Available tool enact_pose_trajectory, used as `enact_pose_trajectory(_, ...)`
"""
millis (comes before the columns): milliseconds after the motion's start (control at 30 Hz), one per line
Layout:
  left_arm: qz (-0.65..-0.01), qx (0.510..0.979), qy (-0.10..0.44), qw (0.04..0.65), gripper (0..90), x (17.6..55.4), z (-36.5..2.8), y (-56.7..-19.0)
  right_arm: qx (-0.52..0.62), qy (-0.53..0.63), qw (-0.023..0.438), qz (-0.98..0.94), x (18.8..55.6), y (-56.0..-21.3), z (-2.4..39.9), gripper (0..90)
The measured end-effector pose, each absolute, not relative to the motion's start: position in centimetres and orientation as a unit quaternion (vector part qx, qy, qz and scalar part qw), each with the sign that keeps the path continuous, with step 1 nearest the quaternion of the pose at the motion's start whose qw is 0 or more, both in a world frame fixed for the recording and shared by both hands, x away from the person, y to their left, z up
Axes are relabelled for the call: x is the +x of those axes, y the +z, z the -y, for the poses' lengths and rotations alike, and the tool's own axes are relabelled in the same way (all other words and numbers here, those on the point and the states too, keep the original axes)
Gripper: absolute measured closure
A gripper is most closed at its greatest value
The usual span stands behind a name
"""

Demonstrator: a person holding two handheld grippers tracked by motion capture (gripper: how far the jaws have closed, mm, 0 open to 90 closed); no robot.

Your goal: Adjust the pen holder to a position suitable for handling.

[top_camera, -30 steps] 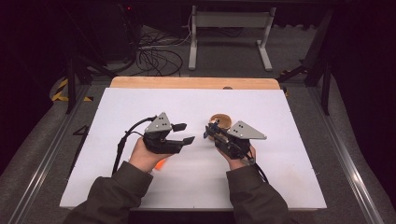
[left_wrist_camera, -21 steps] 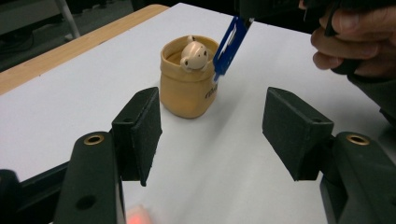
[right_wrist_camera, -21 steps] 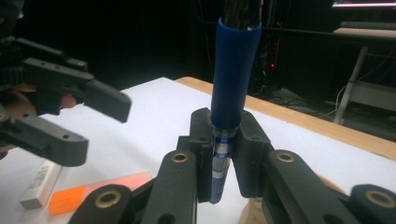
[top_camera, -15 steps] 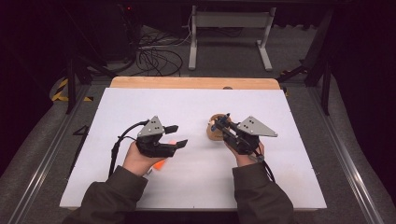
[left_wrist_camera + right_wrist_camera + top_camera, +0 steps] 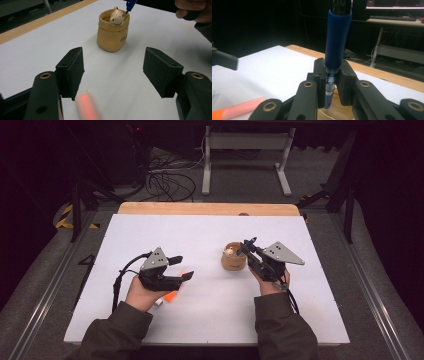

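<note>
Right gripper [image 5: 246,247] is clamping 1 blue pen [image 5: 335,50], holding it over the tan pot [image 5: 233,258] near the table's [image 5: 300,320] centre (not dropped in, I judge). Left gripper [image 5: 180,269] is gaping wide, empty; orange marker [image 5: 87,106] is lying under it, unpicked.

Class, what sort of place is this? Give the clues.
Probably a lab or recording workspace: a white-covered table in a dark room, loose black cables on the floor behind, and a lit computer monitor on a desk.
</note>
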State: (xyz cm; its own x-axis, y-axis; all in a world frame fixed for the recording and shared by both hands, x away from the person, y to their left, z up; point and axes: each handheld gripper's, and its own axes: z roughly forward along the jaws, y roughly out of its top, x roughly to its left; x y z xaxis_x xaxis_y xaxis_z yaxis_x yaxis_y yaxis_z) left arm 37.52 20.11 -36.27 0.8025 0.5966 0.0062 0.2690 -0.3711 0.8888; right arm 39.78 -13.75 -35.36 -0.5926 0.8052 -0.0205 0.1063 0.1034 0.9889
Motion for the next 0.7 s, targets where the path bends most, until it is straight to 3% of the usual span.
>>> enact_pose_trajectory(700, -0.299, 0.812, 0.188, 0.465, 33.1, 36.6, -21.9, -37.4, 0.363, 0.533, 0.303, -0.702, 42.1, -38.8, 13.2, 79.4)
